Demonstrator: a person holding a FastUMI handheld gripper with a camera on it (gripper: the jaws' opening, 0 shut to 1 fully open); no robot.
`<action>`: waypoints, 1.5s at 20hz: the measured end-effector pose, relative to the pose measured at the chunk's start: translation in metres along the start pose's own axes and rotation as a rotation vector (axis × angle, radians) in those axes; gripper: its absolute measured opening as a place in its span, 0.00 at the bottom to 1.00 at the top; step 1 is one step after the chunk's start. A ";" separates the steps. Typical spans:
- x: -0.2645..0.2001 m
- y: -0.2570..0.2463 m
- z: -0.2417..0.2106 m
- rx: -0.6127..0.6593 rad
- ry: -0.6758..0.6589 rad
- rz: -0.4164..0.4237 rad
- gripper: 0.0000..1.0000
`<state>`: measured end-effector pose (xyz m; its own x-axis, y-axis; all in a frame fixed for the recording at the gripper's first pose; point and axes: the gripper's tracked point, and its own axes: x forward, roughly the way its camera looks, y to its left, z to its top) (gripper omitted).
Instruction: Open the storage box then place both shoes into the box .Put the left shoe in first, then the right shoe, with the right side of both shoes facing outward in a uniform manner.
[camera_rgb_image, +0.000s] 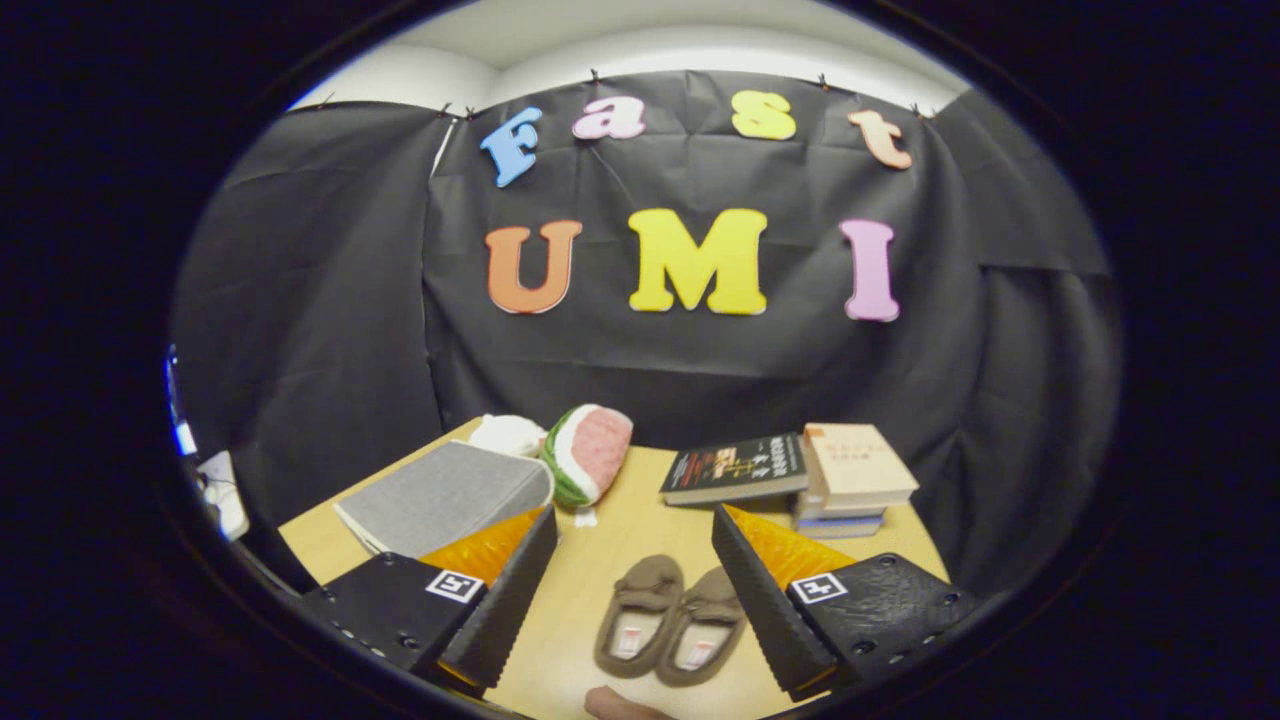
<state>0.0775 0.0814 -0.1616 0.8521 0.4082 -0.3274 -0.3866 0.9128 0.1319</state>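
Two brown slipper-like shoes (668, 620) lie side by side on the wooden table (640, 500), toes pointing away, between my two fingers and below them. A grey storage box (447, 497) with its lid down rests on the table just beyond my left finger. My gripper (633, 525) hangs above the table with its fingers wide apart and nothing between them but the shoes far below.
A watermelon-slice plush (590, 452) and a white soft thing (508, 434) lie behind the box. A dark book (737, 467) and a stack of books (853, 477) sit beyond my right finger. A fingertip (625, 705) shows at the near edge.
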 end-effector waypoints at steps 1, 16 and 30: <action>0.009 0.013 -0.010 0.035 0.049 0.048 0.95; 0.078 0.140 -0.115 0.718 0.550 0.566 0.95; 0.078 0.157 -0.101 0.829 0.623 0.673 0.65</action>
<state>0.0476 0.2555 -0.2607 0.1692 0.9305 -0.3248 -0.1487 0.3499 0.9249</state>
